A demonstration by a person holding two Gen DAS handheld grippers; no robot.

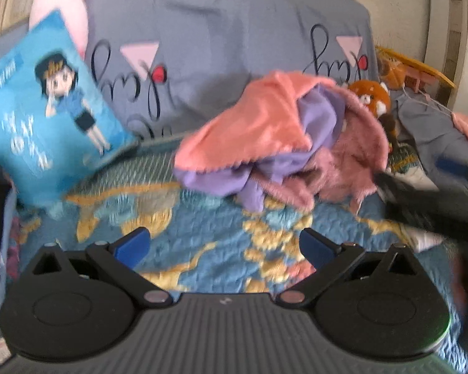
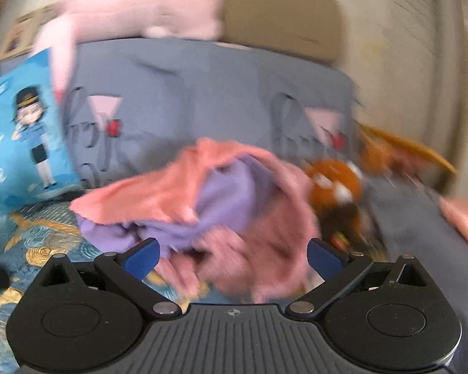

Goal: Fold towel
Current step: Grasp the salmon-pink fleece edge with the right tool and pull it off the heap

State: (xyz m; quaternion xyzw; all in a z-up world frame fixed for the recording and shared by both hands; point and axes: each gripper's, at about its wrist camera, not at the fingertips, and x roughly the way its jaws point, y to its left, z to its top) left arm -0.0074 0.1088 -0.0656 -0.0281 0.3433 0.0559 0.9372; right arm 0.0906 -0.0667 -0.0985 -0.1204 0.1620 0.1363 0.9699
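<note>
Left gripper (image 1: 224, 247): lower centre of the left wrist view, jaws spread wide with nothing between them, blue pads (image 1: 133, 245) over the bedspread (image 1: 202, 233), short of the towel pile.

Right gripper (image 2: 233, 257): lower centre of the right wrist view, jaws likewise spread wide and holding nothing; the near edge of the pile shows between the blue pads (image 2: 142, 257). Whether the pads touch the cloth cannot be told, as this view is blurred.

Towel pile (image 1: 280, 140) (image 2: 202, 205): crumpled heap of orange-pink, purple and dusty pink fuzzy cloth, centre-right of the left view and centre of the right view, resting on the bed. How many pieces make up the heap cannot be told.

Bedspread: blue quilted cover with yellow swirls, under both grippers.

Grey cover (image 1: 227, 46): behind the pile, upper centre, printed with black script, pink triangles and red marks.

Blue cushion (image 1: 46, 115) (image 2: 21, 143): left of frame, cartoon figure printed on it, leaning against the grey cover.

Plush toy (image 1: 372, 96): orange and white, just right of the pile.

Pink plush (image 1: 59, 9): upper left, above the cushion.
</note>
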